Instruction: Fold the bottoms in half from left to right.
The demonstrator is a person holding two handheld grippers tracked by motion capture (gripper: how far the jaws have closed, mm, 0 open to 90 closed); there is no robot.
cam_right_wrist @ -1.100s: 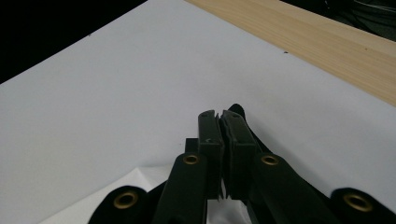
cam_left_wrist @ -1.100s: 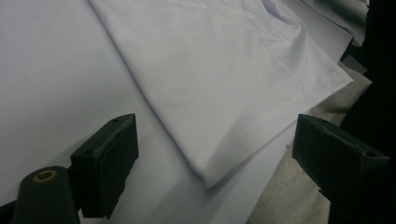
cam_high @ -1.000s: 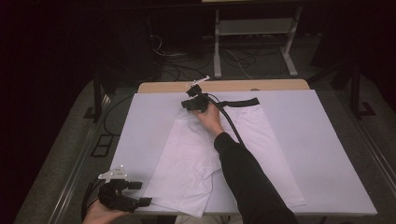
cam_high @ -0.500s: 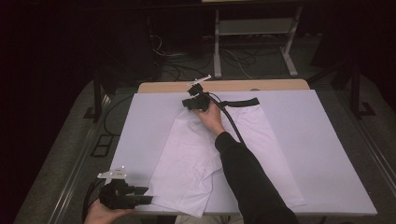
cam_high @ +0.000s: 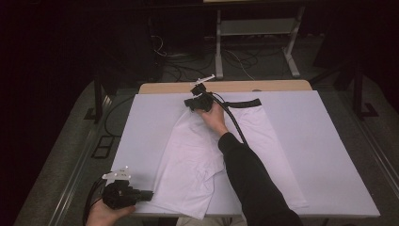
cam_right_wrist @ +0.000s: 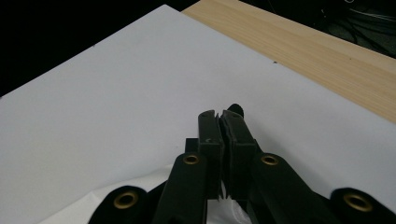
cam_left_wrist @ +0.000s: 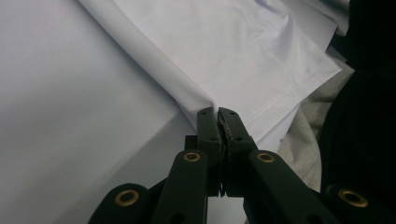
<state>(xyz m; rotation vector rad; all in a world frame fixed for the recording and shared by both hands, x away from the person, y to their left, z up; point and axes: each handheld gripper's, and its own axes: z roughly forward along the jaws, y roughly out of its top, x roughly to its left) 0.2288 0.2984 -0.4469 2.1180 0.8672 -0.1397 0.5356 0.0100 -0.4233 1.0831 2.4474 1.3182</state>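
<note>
At the near left corner of the white-covered table [cam_high: 155, 117], the left gripper [cam_high: 149, 194] is held level in a hand, pointing right toward a white garment [cam_high: 197, 160]. Its jaws have just been closing and are now clenched on a folded edge of the garment [cam_left_wrist: 243, 60], as seen in the left gripper view, where the cloth is pinched between the tips. The garment is spread flat across the middle of the table, with a black waistband [cam_high: 242, 103] at its far end and its hem near the front edge. Further right, a dark-sleeved forearm [cam_high: 249, 179] is stretched across the garment. At the far end, the right gripper [cam_high: 190, 104] is held beside the waistband; its jaws are clamped together, and white cloth [cam_right_wrist: 219, 205] is seen caught low between them in the right gripper view. A strip of bare wood [cam_high: 263, 86] is seen beyond the white cover.
</note>
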